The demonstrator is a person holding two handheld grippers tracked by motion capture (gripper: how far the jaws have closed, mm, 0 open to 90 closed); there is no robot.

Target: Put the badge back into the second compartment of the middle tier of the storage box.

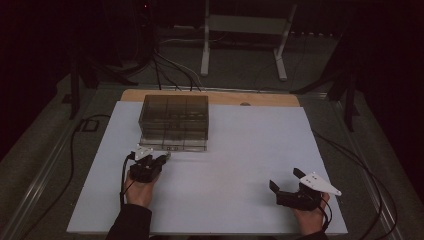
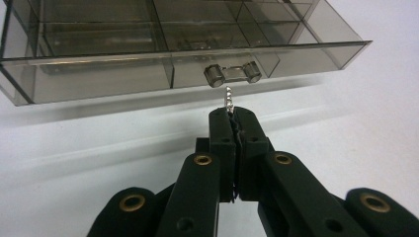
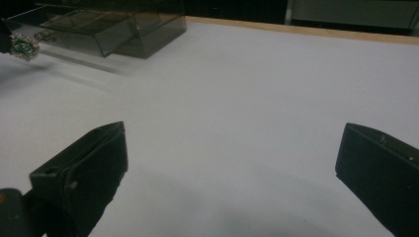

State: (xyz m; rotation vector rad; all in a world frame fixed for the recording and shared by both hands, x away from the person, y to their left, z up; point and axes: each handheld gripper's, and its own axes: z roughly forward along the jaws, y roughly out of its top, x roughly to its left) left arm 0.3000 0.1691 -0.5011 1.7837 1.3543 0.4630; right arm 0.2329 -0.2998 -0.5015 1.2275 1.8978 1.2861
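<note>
The left tongs (image 2: 231,114) are pressed together on a small sparkling piece of jewellery (image 2: 229,96), a silvery, stone-set thing whose edge sticks up out of the closed jaws; in the right gripper view the same piece (image 3: 22,46) shows at the far left as a round setting with a green centre ringed by small clear stones. In the high view the left tongs (image 1: 161,158) sit at the near left of the worktop (image 1: 250,150), just in front of the smoky clear plastic drawer box (image 1: 175,117), with the person's left hand (image 1: 140,187) behind them. The bottom drawer (image 2: 148,64) of that box is pulled out toward the tongs, and its little clear handle (image 2: 232,74) lies just beyond the jewellery, very near it, though whether they touch cannot be told. The drawer is split into several compartments by clear dividers. The right tongs (image 1: 285,181) rest at the near right of the worktop, well apart from the box, with their jaws spread wide and nothing between them but the bare white surface. The box stands at the far left of the white worktop, close to its wooden far edge (image 1: 260,98).
</note>
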